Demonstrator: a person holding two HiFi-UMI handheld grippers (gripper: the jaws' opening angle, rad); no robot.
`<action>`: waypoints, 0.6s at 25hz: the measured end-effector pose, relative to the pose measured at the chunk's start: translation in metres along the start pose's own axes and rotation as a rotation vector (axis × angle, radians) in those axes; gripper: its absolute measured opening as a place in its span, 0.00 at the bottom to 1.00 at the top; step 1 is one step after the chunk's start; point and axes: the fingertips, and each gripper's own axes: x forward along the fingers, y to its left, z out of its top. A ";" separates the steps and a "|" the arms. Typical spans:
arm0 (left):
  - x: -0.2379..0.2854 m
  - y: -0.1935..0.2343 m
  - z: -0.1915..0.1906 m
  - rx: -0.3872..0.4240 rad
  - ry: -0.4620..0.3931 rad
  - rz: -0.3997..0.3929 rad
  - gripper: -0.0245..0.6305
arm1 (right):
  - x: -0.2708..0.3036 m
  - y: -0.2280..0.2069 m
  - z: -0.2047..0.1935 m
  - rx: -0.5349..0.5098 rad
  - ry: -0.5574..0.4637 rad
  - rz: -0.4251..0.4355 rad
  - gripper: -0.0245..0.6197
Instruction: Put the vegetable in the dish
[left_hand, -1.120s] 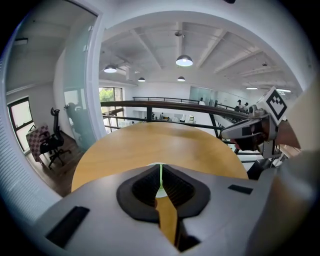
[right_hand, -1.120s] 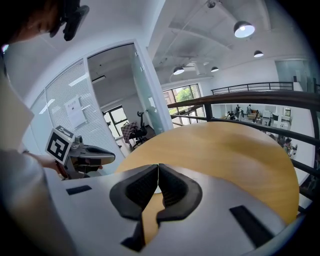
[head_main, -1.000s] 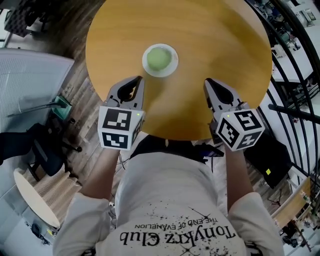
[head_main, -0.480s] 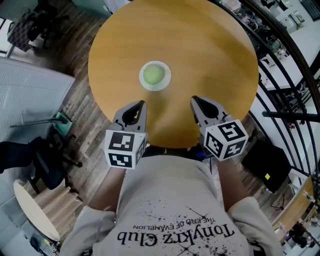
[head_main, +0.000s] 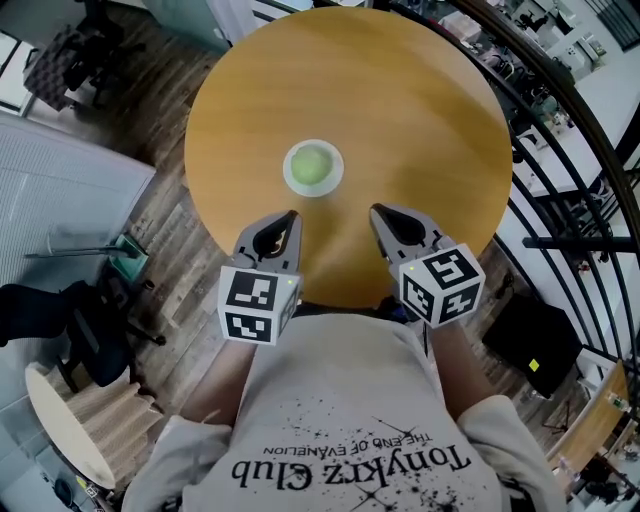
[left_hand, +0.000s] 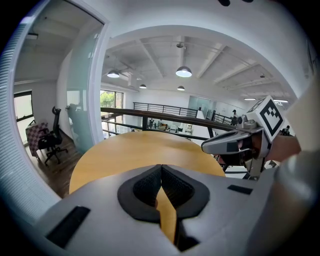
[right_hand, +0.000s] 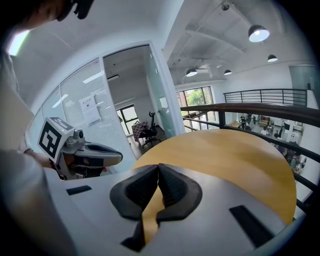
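The vegetable (head_main: 312, 164) lies in the dish (head_main: 313, 192) on the round worktop (head_main: 410, 110). The left tongs (head_main: 289, 216) and right tongs (head_main: 375, 211) are both closed tight, holding nothing.

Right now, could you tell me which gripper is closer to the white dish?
The left gripper: in the head view its shut tips lie just below the dish, while the right gripper sits farther off to the side.

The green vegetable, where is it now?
In the head view the vegetable sits in the white dish on the round table, just ahead of the left gripper.
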 end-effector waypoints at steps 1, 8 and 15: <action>0.001 -0.001 0.001 0.002 0.001 -0.002 0.07 | 0.000 -0.001 0.003 -0.002 -0.003 0.001 0.08; 0.002 -0.002 -0.001 0.009 0.014 -0.011 0.07 | 0.001 -0.002 0.006 -0.008 -0.006 0.000 0.08; -0.001 -0.002 0.003 0.008 0.019 -0.020 0.07 | -0.001 -0.005 0.008 0.000 0.003 -0.009 0.08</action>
